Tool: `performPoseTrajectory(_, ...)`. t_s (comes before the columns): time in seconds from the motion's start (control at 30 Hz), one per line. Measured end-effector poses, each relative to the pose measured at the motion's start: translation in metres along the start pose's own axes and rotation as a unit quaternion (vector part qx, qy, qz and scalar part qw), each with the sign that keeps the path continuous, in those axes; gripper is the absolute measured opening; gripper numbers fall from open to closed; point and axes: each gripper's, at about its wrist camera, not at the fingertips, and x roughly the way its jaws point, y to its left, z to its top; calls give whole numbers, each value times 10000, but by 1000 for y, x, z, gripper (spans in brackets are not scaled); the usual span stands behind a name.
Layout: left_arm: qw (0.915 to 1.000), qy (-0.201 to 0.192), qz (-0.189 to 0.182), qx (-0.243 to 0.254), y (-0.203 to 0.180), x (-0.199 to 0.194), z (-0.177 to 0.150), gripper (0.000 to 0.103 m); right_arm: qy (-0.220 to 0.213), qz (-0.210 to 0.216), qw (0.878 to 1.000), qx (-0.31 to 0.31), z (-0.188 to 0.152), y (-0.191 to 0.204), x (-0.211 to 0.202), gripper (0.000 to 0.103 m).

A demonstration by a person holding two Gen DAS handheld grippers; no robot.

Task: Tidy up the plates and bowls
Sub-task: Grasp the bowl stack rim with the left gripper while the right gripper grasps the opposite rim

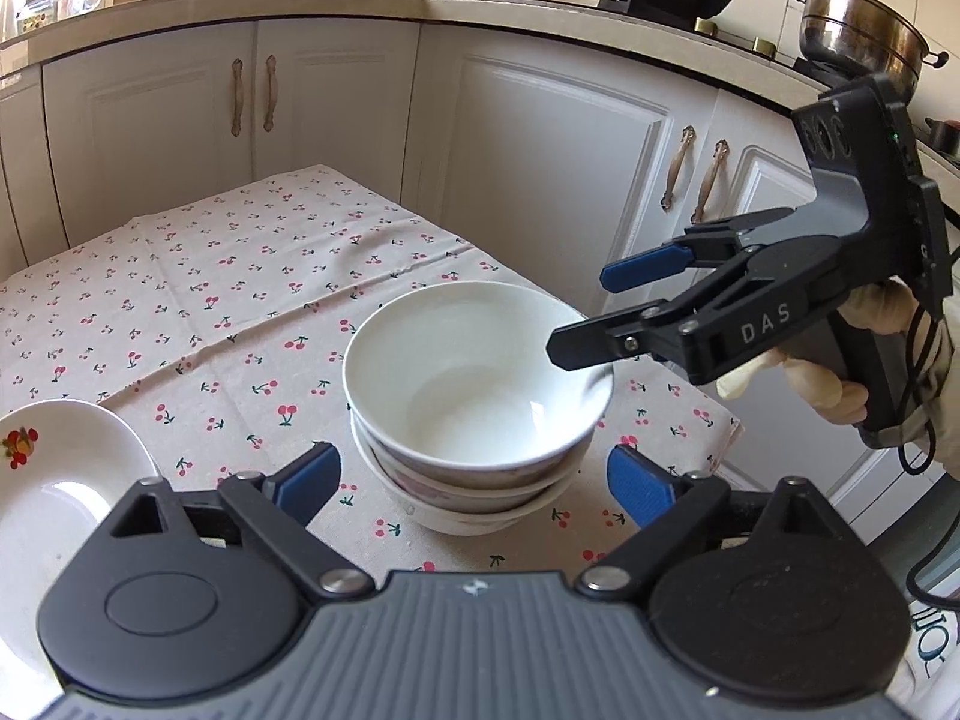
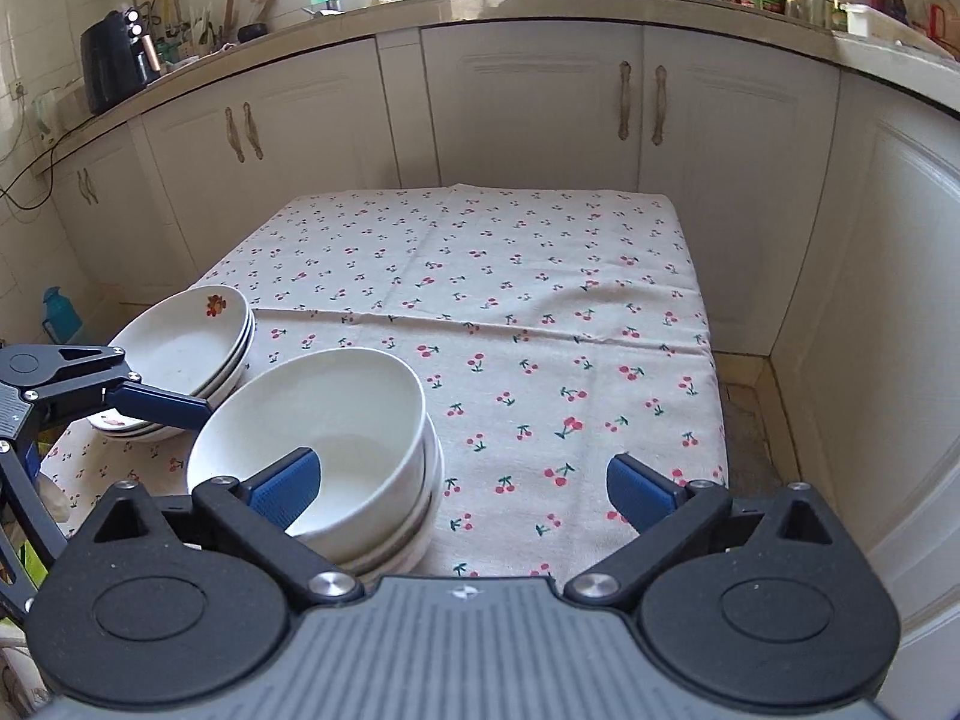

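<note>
Both tongs are apart and hold nothing. Our left gripper (image 1: 474, 483) sits low just in front of the bowl stack (image 1: 477, 402), one pad on each side of it, no contact that we can see. Our right gripper (image 2: 462, 489) hangs beside the same stack, its left pad in front of the top bowl's rim in its own view; from the left camera its fingers hover just above that rim, apart from it.

The bowls, three nested as far as we can tell, stand near the near edge of the table (image 2: 540, 276), on the cherry-print cloth. The plate stack (image 2: 180, 354) sits just beside them at the table's left edge, top plate carrying a small fruit print.

Handling call: glazed ceramic, stiff, slick, chips easily, and a nested stack is heavy for one pinch. We'd grip a bowl wall across the rim, one pad inside, one outside, and lift straight up. Plates: pinch the rim edge; the lip is thin.
</note>
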Motion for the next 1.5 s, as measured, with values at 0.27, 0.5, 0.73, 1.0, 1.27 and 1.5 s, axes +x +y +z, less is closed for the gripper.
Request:
performPoseTrajectory(0.27, 10000, 26, -32, 8, 9, -5, -3, 95, -104, 29, 9997, 239, -12, -5, 2, 103)
performPoseTrajectory(0.5, 9997, 112, 25, 229, 12, -8, -9, 97, -229, 146, 9981, 558, -22, -11, 0, 103)
performPoseTrajectory(0.73, 9946, 386, 170, 952, 12, 0, -13, 99, -478, 352, 9982, -48, -28, 8, -30, 103)
performPoseTrajectory(1.0, 9860, 799, 105, 1460, 16, 19, -8, 99, -56, 440, 9950, -898, -42, 28, -16, 103)
performPoseTrajectory(1.27, 9773, 1080, -330, 1793, 23, 46, 0, 96, 390, 346, 9793, -1957, -40, 48, 22, 103)
performPoseTrajectory(1.5, 9642, 1297, -865, 2147, 29, 63, 10, 90, 668, 720, 9572, -2722, -24, 51, 37, 102)
